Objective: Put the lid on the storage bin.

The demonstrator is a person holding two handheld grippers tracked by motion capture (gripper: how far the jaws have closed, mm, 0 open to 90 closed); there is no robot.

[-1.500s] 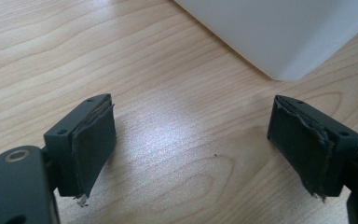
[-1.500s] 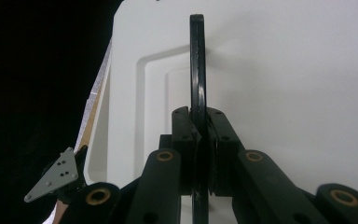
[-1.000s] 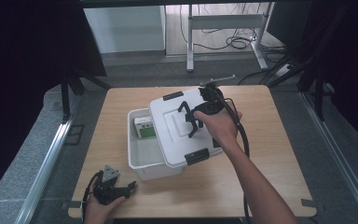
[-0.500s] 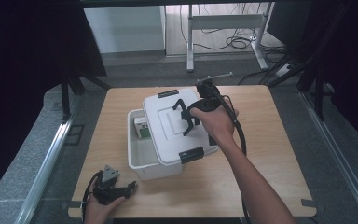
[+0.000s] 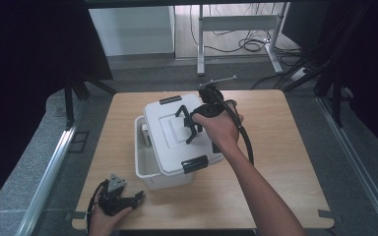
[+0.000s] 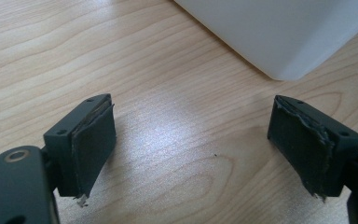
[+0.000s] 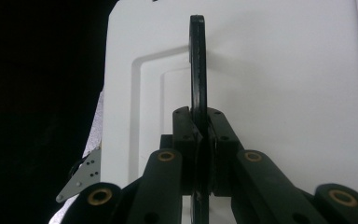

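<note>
Between your right claw's (image 7: 200, 154) clenched jaws sits the thin black handle (image 7: 198, 65) of the white plastic lid (image 5: 177, 130), which rests askew over the white rectangular storage box (image 5: 150, 169) mid-bench. At the near left edge of the light wooden bench (image 5: 285, 162), your left claw (image 5: 135, 197) lies released, holding nothing.

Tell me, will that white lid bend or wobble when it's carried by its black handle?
The lid looks like stiff moulded plastic, so it probably won't bend. It likely wobbles: the right gripper pinches only the thin black handle, and the lid already hangs tilted over the white box.
</note>
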